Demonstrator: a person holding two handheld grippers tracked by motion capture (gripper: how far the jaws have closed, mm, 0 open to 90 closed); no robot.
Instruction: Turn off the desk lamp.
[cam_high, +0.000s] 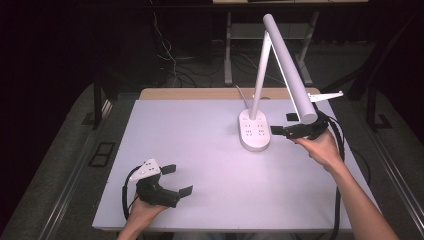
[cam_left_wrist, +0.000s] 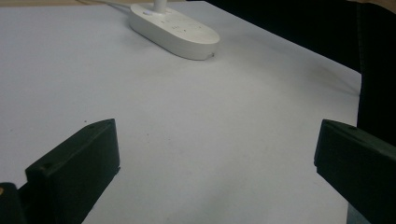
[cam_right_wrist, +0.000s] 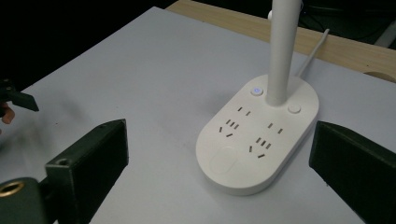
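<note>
A white desk lamp stands at the table's back right. Its oval base (cam_high: 254, 131) carries several sockets, two round buttons and a small blue light (cam_right_wrist: 256, 90). A stem (cam_high: 260, 75) rises from it, and the long tube head (cam_high: 292, 75) slopes down to the right. My right gripper (cam_high: 284, 124) is open just right of the base, under the tip of the head, and its jaws frame the base (cam_right_wrist: 261, 135) without touching it. My left gripper (cam_high: 178, 180) is open near the front left, holding nothing. From there the base (cam_left_wrist: 175, 30) lies far ahead.
The white table top (cam_high: 200, 150) has a wooden strip (cam_high: 200, 93) along its back edge. The lamp's white cord (cam_right_wrist: 310, 53) runs off over that edge. Dark floor, cables and metal legs lie beyond. A fingertip of the left gripper (cam_right_wrist: 18, 99) shows at the far left.
</note>
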